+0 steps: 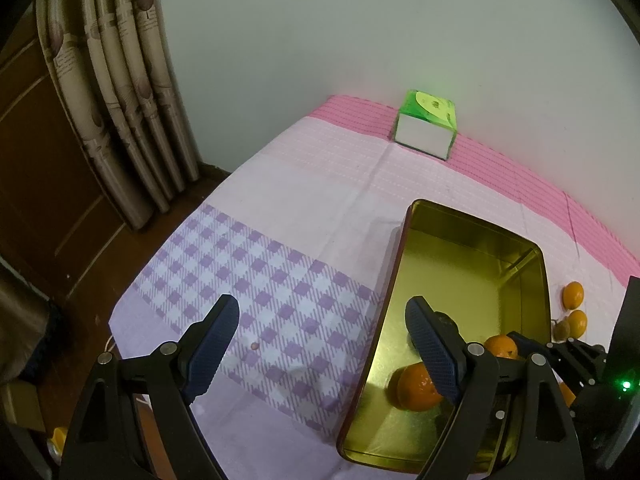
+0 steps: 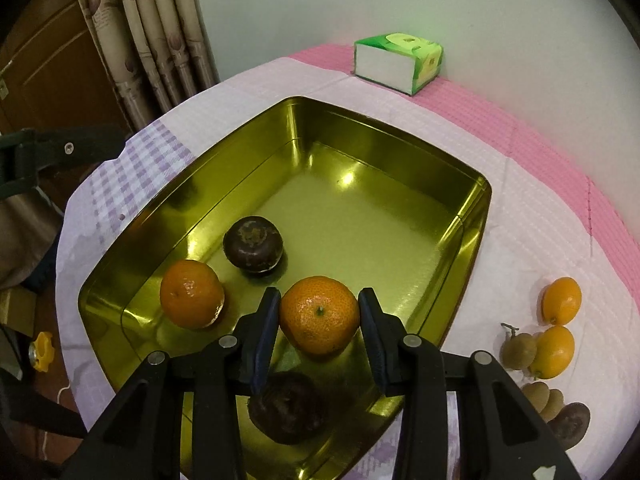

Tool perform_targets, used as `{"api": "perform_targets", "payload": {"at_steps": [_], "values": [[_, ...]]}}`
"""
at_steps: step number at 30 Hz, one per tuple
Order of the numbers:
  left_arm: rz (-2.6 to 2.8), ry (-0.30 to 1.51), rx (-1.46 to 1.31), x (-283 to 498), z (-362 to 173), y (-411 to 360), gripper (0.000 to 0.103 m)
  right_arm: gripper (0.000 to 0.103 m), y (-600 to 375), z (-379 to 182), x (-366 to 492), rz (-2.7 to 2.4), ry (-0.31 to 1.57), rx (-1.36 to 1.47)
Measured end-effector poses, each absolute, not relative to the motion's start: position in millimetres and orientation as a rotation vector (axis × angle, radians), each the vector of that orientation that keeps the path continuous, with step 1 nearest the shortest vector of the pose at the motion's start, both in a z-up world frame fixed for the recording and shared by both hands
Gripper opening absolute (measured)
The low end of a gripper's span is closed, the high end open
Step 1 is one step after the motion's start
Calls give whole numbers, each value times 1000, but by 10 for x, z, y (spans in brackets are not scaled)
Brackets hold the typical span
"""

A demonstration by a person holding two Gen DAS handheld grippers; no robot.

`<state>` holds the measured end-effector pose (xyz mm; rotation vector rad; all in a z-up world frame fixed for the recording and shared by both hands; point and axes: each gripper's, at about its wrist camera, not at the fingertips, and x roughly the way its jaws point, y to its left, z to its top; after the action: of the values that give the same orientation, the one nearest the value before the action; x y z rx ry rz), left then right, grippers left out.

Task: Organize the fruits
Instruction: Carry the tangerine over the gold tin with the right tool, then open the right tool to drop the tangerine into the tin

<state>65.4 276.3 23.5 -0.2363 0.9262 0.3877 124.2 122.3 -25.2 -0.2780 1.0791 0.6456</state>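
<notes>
Tablecloth [image 2: 500,184] bears gold tin [image 2: 476,216]; right gripper [image 2: 319,312] clamps orange [image 2: 319,315].

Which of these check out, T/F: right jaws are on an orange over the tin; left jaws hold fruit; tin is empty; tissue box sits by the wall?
1. The right gripper grips an orange above the gold tin. True.
2. The left gripper holds fruit. False: its jaws are open and empty.
3. The tin is empty. False: another orange and a dark fruit lie inside.
4. The green tissue box sits by the wall. True.
</notes>
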Motion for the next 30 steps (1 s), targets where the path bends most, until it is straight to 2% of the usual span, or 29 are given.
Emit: {"api": "perform_targets", "payload": {"at_steps": [5, 13, 20, 30], "values": [[387, 926, -237, 653, 237, 2760, 85, 39, 1207, -229, 1225, 640, 1071, -272], [379, 930, -230, 660, 213, 2740, 85, 49, 980, 34, 1150, 630, 1016, -208], [366, 932, -204, 666, 227, 2678, 85, 51, 329, 242, 1072, 528, 976, -132], [356, 937, -190, 674, 218, 2631, 85, 51, -690, 5, 1073, 303, 1023, -68]]}}
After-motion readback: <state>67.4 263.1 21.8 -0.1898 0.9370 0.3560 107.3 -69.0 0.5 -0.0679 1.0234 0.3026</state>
